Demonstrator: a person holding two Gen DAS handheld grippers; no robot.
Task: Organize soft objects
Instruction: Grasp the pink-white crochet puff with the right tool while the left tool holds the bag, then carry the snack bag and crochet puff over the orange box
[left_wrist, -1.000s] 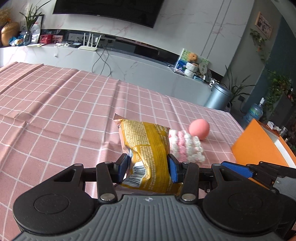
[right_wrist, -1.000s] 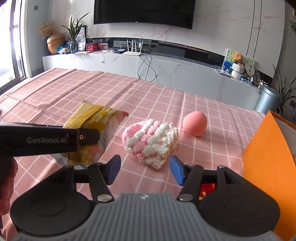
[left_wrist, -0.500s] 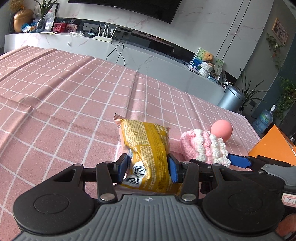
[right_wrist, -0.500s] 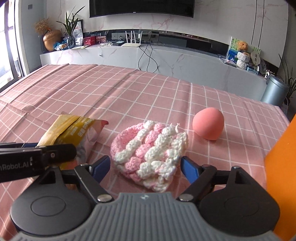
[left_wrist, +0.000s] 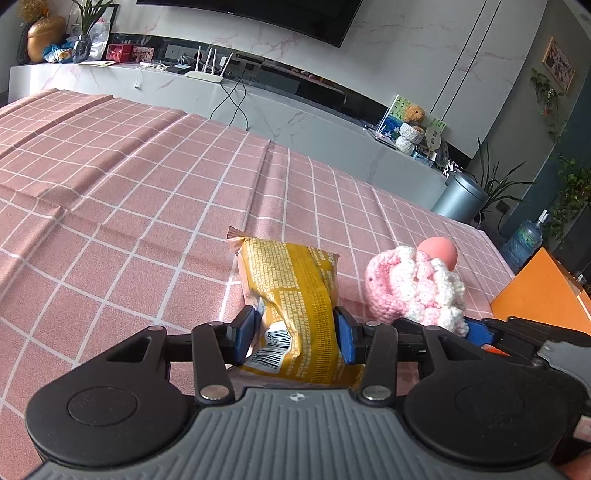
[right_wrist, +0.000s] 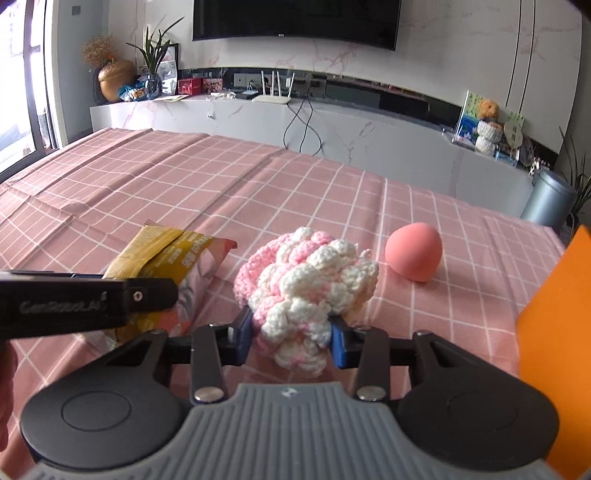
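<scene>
Pads of the left gripper (left_wrist: 293, 336) press on both sides of a yellow snack packet (left_wrist: 295, 291), pinching it near its barcode end so the foil creases between them; the far sealed end of the packet points away over the table (left_wrist: 147, 192). The packet is held firmly, its lower corner close to the pink checked tablecloth (right_wrist: 147, 184).

Just to the right, the right gripper (right_wrist: 291, 338) has its blue pads (right_wrist: 338, 341) against the near end of a pink and white crocheted piece (right_wrist: 306, 284). Its jaws are closing, and the yarn bulges between them and over the top of the pads. In the left wrist view the same crocheted piece (left_wrist: 413, 288) sits beside the packet, with one blue fingertip of the right gripper showing under its right edge.

From the right wrist view, the black body of the left gripper crosses the lower left and covers part of the snack packet (right_wrist: 173, 258), which lies just left of the crocheted piece, close to it.

Beyond the crocheted piece, apart from it, a coral egg-shaped sponge (right_wrist: 413, 253) rests on the cloth. An orange box (left_wrist: 535, 295) stands at the table's right edge. Behind the table runs a marble-look sideboard (right_wrist: 369, 136) carrying a white router (right_wrist: 271, 98).
</scene>
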